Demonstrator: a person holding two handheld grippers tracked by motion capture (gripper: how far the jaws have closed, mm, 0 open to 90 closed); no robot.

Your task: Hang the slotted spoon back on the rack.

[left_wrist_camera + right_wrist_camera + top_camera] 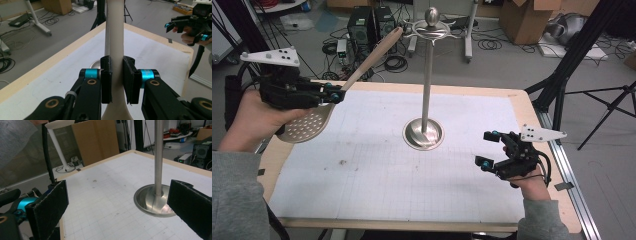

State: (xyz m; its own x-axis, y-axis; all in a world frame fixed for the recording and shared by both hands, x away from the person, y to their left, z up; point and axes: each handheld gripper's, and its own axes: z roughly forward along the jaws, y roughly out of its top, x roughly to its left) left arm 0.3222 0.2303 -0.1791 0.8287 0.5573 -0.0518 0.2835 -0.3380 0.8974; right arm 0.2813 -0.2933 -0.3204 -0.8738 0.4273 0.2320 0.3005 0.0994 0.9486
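On the left, my left gripper (pixel 333 95) has its jaws closed most of the way onto the pale handle of a skimmer (pixel 343 86), clamped just above where the handle widens into the perforated metal bowl. In the left gripper view the handle (pixel 115 50) stands straight up between the 2 black pads, which press on both sides of it.

From this gripper the skimmer's long axis runs on a diagonal: the bowl hangs down and back toward my hand, over the left edge of the table (pixel 382 220), and the handle points up and away to the right, toward the head of the stand (pixel 427 75). The handle's rounded tip sits near the curled hooks at the top, just to their left; I can't tell whether it touches one. That is the relation I judge the next move turns on: the hooks lie up and right of the left gripper, almost in line with the handle, so carrying the tip further along its own axis looks like the way to them.

The stand's pole is upright, its round base resting mid-table.

Further right, my right gripper (pixel 491 149) holds nothing, its jaws (pixel 47 207) spread wide, low over the table. The stand's base lies ahead of it, well below the hooks. The left gripper is the nearer one to the hooks.
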